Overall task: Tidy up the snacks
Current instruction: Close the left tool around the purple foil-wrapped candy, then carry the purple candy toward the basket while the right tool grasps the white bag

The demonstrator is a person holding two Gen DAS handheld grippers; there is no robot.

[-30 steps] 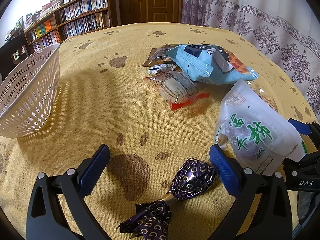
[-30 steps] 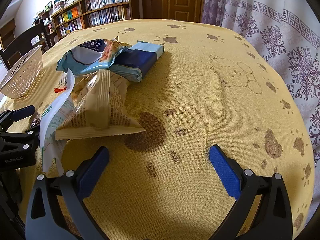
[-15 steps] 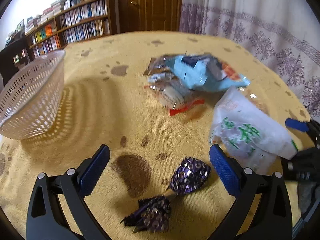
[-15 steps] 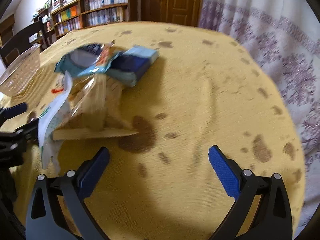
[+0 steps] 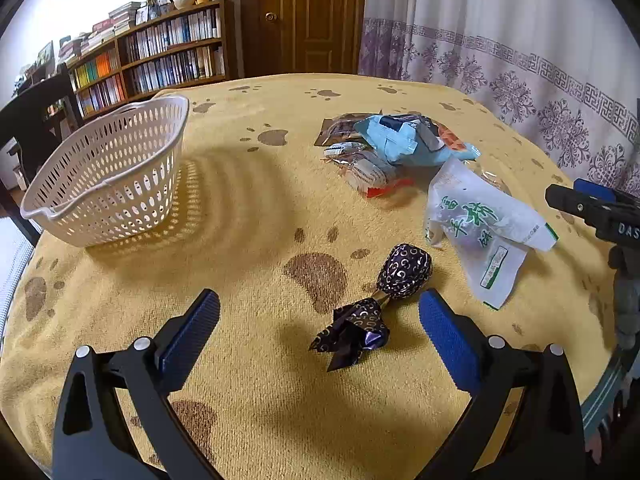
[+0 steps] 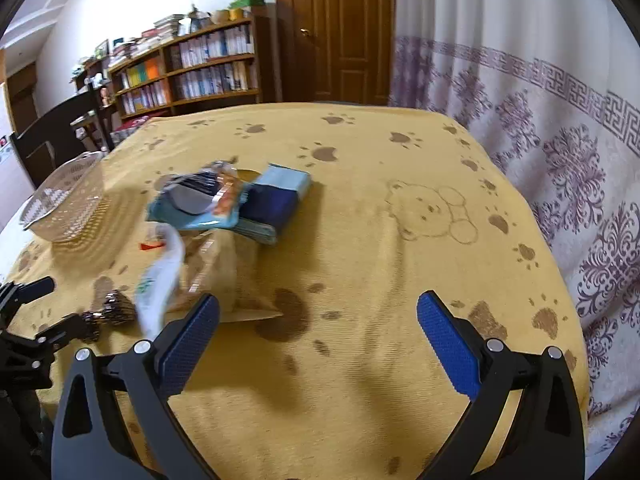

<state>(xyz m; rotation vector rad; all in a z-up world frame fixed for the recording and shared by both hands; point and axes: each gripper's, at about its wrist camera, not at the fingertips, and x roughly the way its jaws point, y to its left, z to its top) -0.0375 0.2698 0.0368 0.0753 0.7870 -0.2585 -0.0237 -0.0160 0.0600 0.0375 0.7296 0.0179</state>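
A purple foil-wrapped candy [image 5: 384,292] lies on the yellow cloth just ahead of my open left gripper [image 5: 318,322], between its blue pads. Right of it is a white bag with green print [image 5: 480,232]. Farther back a pile holds a light blue packet [image 5: 404,142] and a clear wrapped snack with a red edge [image 5: 370,174]. A white slotted basket [image 5: 108,176] stands at the left. My right gripper [image 6: 318,320] hangs open above bare cloth; the white bag [image 6: 160,276], a tan paper bag [image 6: 228,276] and the blue packet [image 6: 236,204] lie to its left.
The table [image 6: 400,248] wears a yellow paw-print cloth that drops off at the right beside a patterned curtain [image 6: 540,128]. A dark chair [image 5: 36,120] stands behind the basket. Bookshelves [image 5: 160,64] and a wooden door [image 5: 308,16] are at the back.
Both grippers have risen and pulled back from the table, so the candy and the snack pile now look farther away. Nothing has been picked up.
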